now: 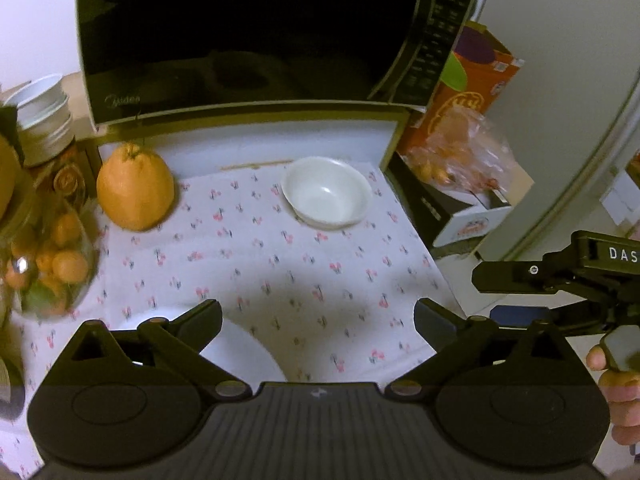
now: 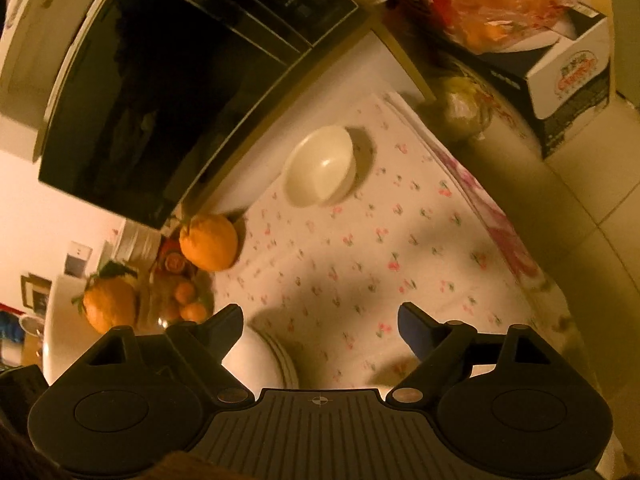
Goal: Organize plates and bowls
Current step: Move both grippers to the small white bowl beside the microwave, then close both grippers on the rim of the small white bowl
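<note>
A small white bowl (image 1: 326, 192) (image 2: 320, 166) sits upright on the flowered tablecloth (image 1: 304, 272) in front of the microwave. White plates (image 1: 244, 354) (image 2: 262, 358) lie at the near edge, partly hidden under the left fingers of both grippers. My left gripper (image 1: 318, 316) hovers open above the cloth with nothing between its fingers. My right gripper (image 2: 320, 320) is open and empty too. It also shows from the side at the right edge of the left wrist view, where a hand (image 1: 618, 392) holds it.
A black microwave (image 1: 248, 32) (image 2: 160, 92) stands behind the bowl. A large orange fruit (image 1: 136, 186) (image 2: 208, 242) and a glass bowl of small oranges (image 1: 56, 264) are to the left, with stacked white bowls (image 1: 42, 114) behind. Boxes and a bag of oranges (image 1: 464, 148) fill the right.
</note>
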The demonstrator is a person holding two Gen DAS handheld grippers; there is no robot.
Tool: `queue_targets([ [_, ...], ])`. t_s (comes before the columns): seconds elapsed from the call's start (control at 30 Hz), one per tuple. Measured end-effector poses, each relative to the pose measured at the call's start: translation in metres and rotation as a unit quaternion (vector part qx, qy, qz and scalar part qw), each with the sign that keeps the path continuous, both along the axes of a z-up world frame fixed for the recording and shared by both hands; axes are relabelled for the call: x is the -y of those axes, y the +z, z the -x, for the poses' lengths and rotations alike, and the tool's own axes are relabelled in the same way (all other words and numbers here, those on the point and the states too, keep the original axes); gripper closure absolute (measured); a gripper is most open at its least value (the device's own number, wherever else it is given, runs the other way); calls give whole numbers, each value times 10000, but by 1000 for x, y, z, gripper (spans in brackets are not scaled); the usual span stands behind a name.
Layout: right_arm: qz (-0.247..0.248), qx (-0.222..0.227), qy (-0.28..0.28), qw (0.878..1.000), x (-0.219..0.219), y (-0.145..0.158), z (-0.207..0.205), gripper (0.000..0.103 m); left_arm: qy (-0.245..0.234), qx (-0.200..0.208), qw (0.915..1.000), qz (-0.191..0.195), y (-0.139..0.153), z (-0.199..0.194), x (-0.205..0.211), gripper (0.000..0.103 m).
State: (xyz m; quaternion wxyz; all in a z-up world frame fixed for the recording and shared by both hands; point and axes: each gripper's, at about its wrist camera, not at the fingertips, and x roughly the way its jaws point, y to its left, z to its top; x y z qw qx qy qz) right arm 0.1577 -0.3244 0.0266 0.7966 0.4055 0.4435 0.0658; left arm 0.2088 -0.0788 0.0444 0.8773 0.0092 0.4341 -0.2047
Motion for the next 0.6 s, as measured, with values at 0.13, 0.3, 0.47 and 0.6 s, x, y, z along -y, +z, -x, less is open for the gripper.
queue_targets([
  [0.13, -394, -54, 70, 9992, 6, -12, -29, 17, 91, -21, 9999, -120, 1, -28, 7, 1],
  [0.3, -628, 49, -35, 9980, 15, -23, -60, 17, 202, 20, 9995, -252, -2, -63, 15, 1],
  [0.47, -747, -9, -104, 9972, 24, -45, -88, 17, 199, -11, 9994, -274, -18, -93, 25, 1],
  [0.6, -800, 116, -289, 9963, 30, -70, -98, 17, 166, -45, 9996, -203, -38, -113, 32, 6],
])
